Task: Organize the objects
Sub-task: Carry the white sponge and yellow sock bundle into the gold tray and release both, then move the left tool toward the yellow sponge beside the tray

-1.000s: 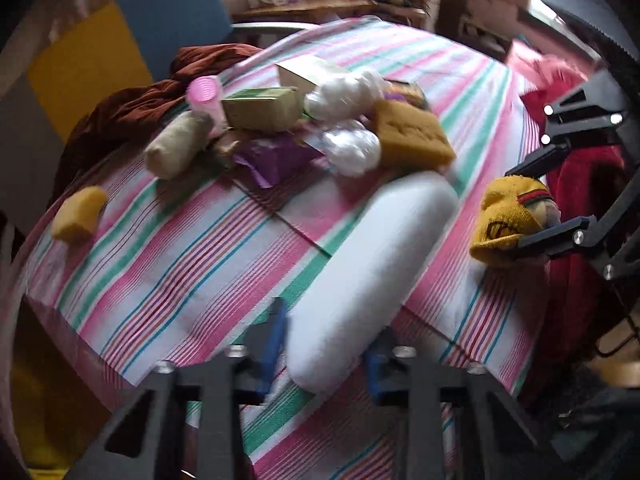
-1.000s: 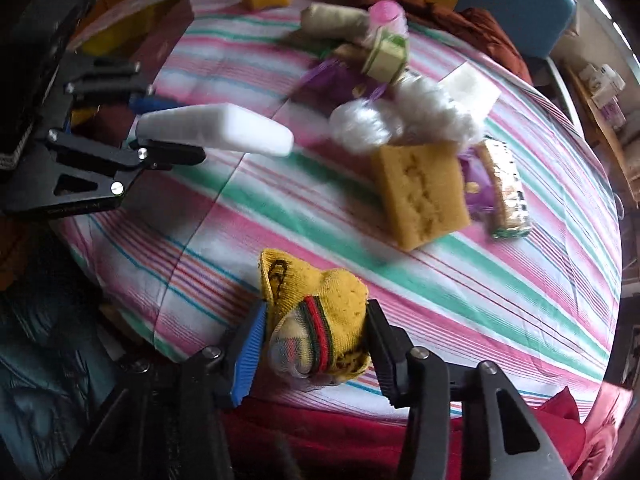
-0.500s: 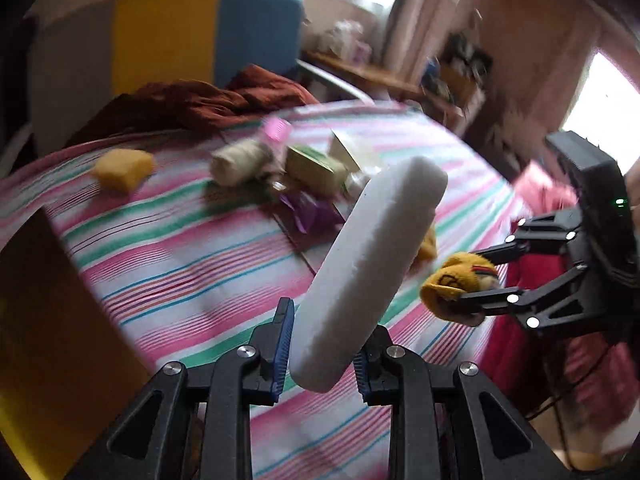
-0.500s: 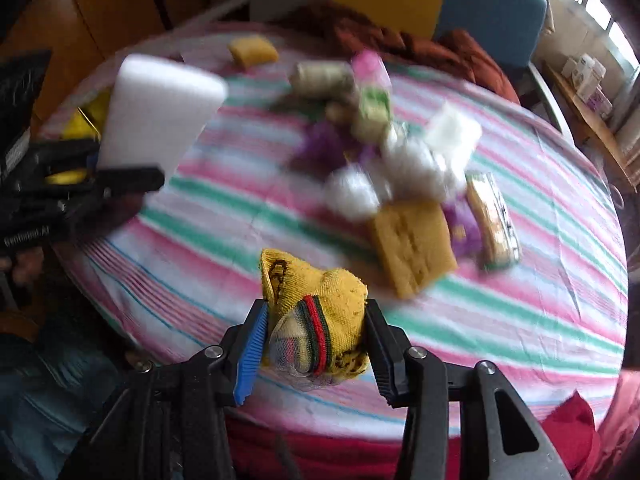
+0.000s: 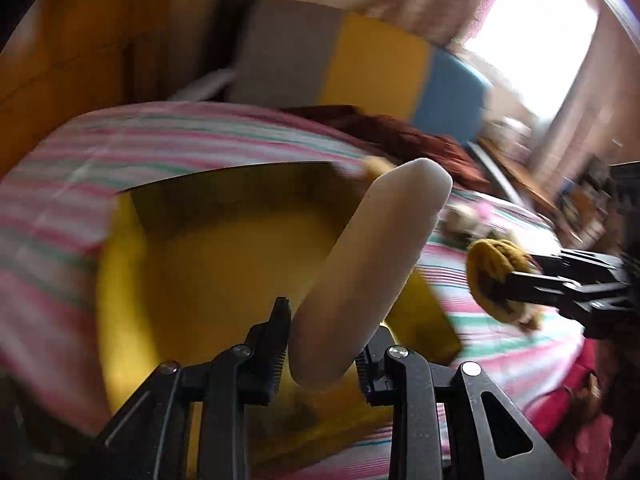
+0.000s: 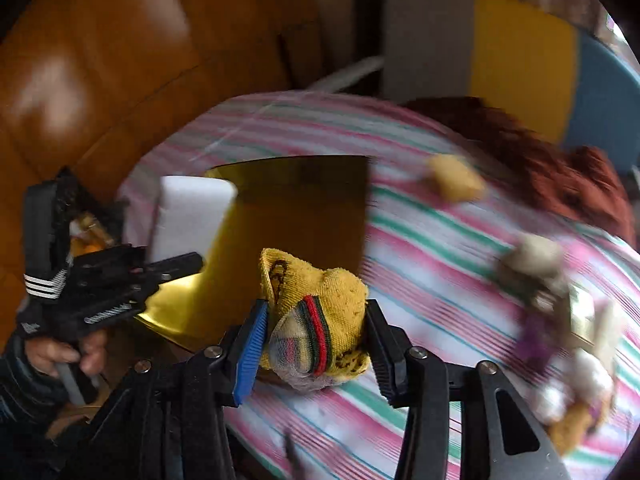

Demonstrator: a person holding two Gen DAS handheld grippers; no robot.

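My left gripper [image 5: 322, 334] is shut on a long white foam block [image 5: 368, 272] and holds it over an open yellow box [image 5: 208, 264] at the table's left edge. The same block [image 6: 188, 216] and left gripper [image 6: 160, 276] show in the right wrist view, beside the box [image 6: 304, 208]. My right gripper [image 6: 314, 350] is shut on a yellow sock with a red and green band [image 6: 316, 308], just right of the box. It also shows in the left wrist view [image 5: 516, 280] with the sock [image 5: 492, 276].
The table has a pink, green and white striped cloth [image 6: 420, 264]. A yellow sponge [image 6: 454, 180] lies beyond the box. A blurred heap of small items [image 6: 560, 320] lies at the right. A dark red cloth [image 6: 540, 152] lies at the far edge by a yellow and blue chair [image 6: 520, 56].
Both grippers have swung left with their loads. The white block has gone from above the striped cloth to over the yellow box. The sock has moved close to the box.
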